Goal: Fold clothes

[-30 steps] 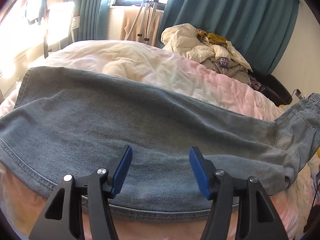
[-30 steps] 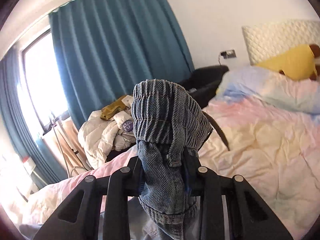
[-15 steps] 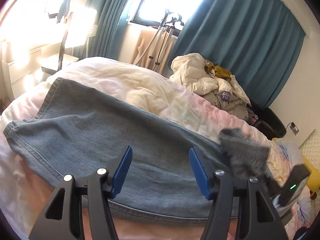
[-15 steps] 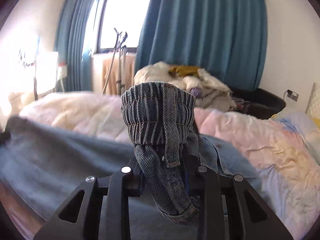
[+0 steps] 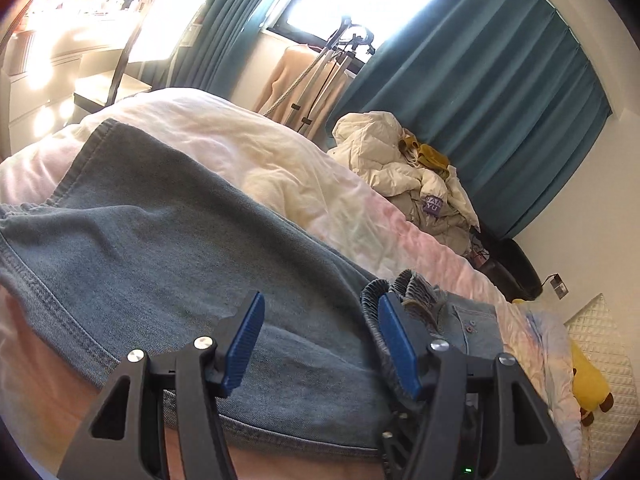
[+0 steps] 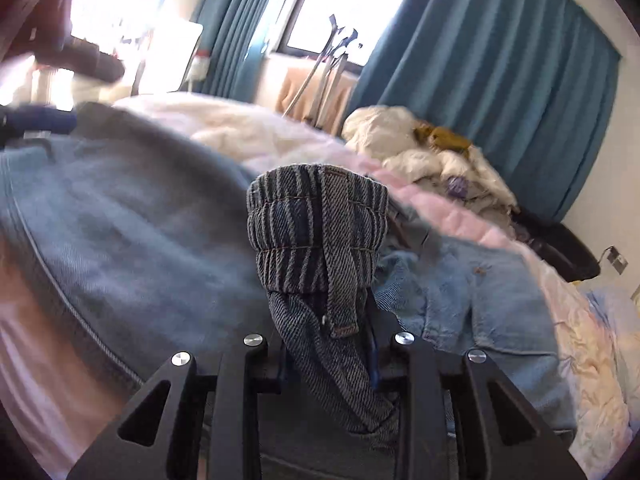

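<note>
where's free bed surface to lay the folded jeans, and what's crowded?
Free: cream-pink duvet between the jeans and the white jacket pile; also the pastel stretch right of the jeans. Crowded: the far corner under that pile, and near the yellow plush toy.

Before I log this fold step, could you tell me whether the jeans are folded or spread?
Partly folded: right gripper holds the waistband over the jeans leg spread on the bed.

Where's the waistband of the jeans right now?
The waistband is pinched in the right gripper, raised above the jeans legs on the bed.
</note>
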### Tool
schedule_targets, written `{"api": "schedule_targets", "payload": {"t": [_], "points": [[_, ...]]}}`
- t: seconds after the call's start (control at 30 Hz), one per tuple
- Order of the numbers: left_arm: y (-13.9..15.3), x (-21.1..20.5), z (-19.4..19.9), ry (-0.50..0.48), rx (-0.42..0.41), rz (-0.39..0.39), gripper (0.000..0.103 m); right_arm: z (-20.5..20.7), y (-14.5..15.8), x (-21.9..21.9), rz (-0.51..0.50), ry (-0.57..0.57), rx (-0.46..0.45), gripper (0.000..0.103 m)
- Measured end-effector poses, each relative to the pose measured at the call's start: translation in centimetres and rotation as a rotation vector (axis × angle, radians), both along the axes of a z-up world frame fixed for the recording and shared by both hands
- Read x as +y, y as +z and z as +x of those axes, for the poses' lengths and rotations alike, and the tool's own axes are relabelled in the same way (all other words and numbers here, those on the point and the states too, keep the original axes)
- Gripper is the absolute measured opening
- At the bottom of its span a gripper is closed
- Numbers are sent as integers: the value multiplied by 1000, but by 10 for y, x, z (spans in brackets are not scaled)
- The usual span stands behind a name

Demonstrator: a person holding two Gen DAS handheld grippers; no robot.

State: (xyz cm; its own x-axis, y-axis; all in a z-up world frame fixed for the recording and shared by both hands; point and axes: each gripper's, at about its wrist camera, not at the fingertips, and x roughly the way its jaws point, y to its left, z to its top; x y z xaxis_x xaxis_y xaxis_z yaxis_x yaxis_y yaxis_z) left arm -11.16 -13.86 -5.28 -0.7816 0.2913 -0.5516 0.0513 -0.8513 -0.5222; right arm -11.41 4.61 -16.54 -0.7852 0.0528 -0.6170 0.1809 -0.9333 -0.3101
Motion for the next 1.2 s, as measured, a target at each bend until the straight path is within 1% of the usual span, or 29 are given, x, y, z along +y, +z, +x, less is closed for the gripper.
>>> {"api": "schedule_targets", "payload": {"t": [0.03,0.07,0.13,0.2,0.27,0.33,0.4,0.43,0.53,0.63,0.77,0.8,0.87,0.9,0.97,1.0,1.03,1.1,1.13,1.2], "points": [[0,0,0,-5,-1,3,61,0,-8,0,-15,0,-14,30],[0,1,1,-11,1,5,61,2,-10,1,-26,2,0,32],[0,3,2,-26,11,13,61,5,-5,3,-46,8,10,34],[-2,9,1,-51,20,21,61,2,-1,8,-91,35,-32,42],[-4,16,0,-97,23,44,61,-1,5,11,-142,98,-106,67],[-7,24,-1,-150,21,77,61,0,14,15,-192,165,-182,75],[-10,34,-2,-200,15,98,61,9,27,19,-261,220,-261,76],[-11,39,-2,-218,9,94,61,14,34,24,-290,244,-287,76],[-16,55,-3,-235,-19,49,61,31,55,50,-348,257,-299,76],[-22,65,-7,-255,-50,41,61,42,75,88,-378,158,-248,76],[-19,75,-16,-279,-65,-1,61,40,86,147,-327,-65,-88,76],[-20,78,-19,-280,-76,1,61,36,86,162,-336,-113,-64,76],[-26,83,-23,-287,-100,20,61,28,84,194,-415,-186,-48,76],[-28,87,-23,-274,-107,12,62,25,81,207,-454,-219,-49,76],[-32,97,-23,-252,-108,-36,67,14,69,230,-522,-279,-74,76],[-33,102,-23,-245,-108,-62,73,12,62,240,-558,-300,-91,76],[-35,107,-24,-242,-108,-77,76,9,51,248,-592,-308,-122,76],[-39,115,-26,-253,-117,-90,77,-7,19,256,-672,-310,-228,77],[-42,118,-26,-259,-123,-101,77,-14,5,259,-705,-327,-262,77],[-46,121,-28,-265,-136,-120,77,-20,-7,261,-728,-359,-274,81]]}}
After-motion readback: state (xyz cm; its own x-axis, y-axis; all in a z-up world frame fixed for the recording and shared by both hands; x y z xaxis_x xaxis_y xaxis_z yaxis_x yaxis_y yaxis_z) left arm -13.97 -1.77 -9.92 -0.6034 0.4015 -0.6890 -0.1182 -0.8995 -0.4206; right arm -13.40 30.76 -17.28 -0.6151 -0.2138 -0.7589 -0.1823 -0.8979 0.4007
